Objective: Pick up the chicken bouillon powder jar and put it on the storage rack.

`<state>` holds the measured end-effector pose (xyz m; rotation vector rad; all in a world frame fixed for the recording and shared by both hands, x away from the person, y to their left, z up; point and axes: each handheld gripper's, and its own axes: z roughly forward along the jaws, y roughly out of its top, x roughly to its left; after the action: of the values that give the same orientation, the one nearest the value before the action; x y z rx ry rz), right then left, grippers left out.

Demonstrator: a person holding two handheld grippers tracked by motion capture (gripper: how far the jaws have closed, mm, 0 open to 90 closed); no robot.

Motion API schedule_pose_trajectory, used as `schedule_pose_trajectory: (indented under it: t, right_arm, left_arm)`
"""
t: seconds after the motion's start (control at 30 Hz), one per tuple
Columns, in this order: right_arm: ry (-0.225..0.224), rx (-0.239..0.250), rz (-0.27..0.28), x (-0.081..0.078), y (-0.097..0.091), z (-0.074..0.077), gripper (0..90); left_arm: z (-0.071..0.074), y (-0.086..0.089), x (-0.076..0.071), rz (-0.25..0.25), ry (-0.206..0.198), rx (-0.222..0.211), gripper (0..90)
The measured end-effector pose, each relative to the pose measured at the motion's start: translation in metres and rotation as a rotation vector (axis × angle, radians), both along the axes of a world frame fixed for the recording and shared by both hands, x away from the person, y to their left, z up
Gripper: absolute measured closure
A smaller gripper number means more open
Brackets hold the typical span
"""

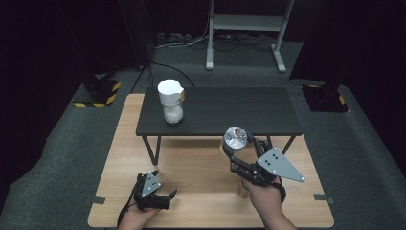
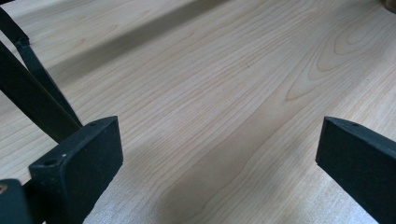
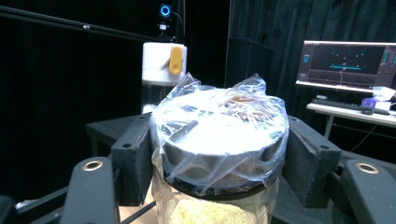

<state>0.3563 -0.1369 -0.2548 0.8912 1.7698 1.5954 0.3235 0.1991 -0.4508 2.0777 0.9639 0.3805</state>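
Right gripper [image 3: 217,154] is clamped on a plastic-wrapped jar [image 3: 218,140] — held above the wooden table [image 1: 201,167], just before the black bench [image 1: 239,112]. Left gripper [image 1: 158,194] rests wide open on that table; a white-lidded jar [image 1: 171,100] stands on the bench.

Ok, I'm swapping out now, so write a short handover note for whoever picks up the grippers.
Right gripper: shut on the plastic-wrapped jar just under its lid, held above the wooden table.
Left gripper: open, holding nothing, low over the wooden table.
White-lidded jar: upright on the black bench.
Done: wrapped jar gripped and off the table.
Left: probably set it on the bench; wrap and lid still on.
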Motion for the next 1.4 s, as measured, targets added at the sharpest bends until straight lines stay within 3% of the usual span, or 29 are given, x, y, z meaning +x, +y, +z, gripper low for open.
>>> schedule_pose_trajectory:
  t: [0.4,1.4]
  right_arm:
    - [-0.018,-0.002,-0.025,0.018,0.002,0.015,34.2]
    - [-0.021,-0.002,-0.091,0.076,0.022,0.010,34.2]
  left_arm:
    - [0.000,0.000,0.000,0.000,0.002,-0.006,1.0]
    - [0.000,0.001,-0.001,-0.010,-0.008,-0.010,0.9]
